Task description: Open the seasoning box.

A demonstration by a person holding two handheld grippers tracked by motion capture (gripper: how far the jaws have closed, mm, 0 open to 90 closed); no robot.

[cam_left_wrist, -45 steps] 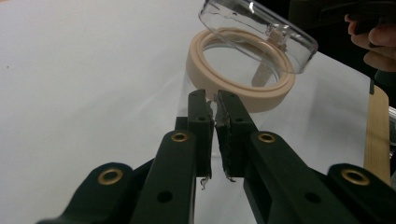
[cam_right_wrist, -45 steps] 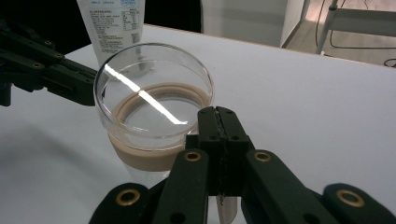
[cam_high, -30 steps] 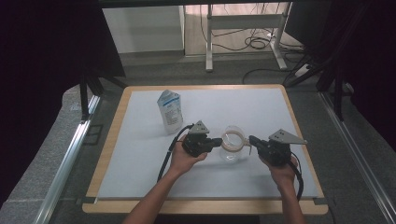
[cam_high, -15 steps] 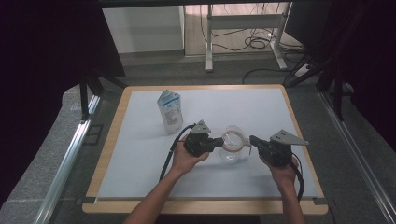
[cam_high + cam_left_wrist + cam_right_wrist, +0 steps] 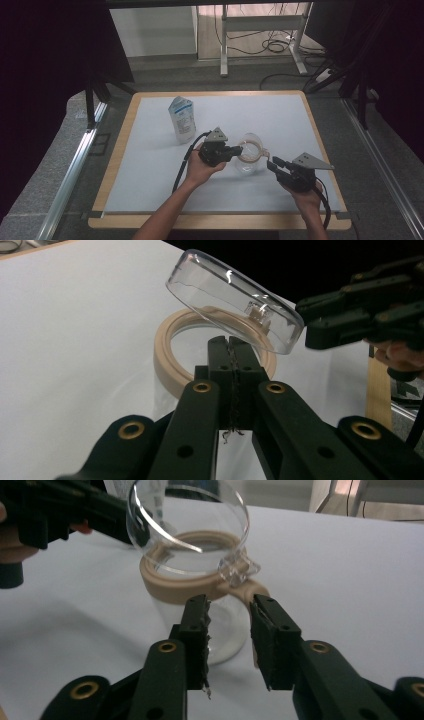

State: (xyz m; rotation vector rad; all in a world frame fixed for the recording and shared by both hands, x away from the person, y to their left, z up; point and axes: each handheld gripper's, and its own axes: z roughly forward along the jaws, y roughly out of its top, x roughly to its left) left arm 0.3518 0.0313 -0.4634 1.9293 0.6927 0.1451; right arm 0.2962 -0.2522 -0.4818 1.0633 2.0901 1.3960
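Jar (image 5: 248, 159) near table (image 5: 150, 150) centre, rim pinched by clenched left gripper (image 5: 239, 149); right gripper (image 5: 274, 163) just released, jaws opening (nothing between). Hinged lid (image 5: 235, 300) could drop shut; jar tipped if rim twisted.

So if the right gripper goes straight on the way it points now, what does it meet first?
Probably the jar: the right gripper has open jaws aimed at the tan collar and its tab below the tilted clear lid. The depth is unclear.
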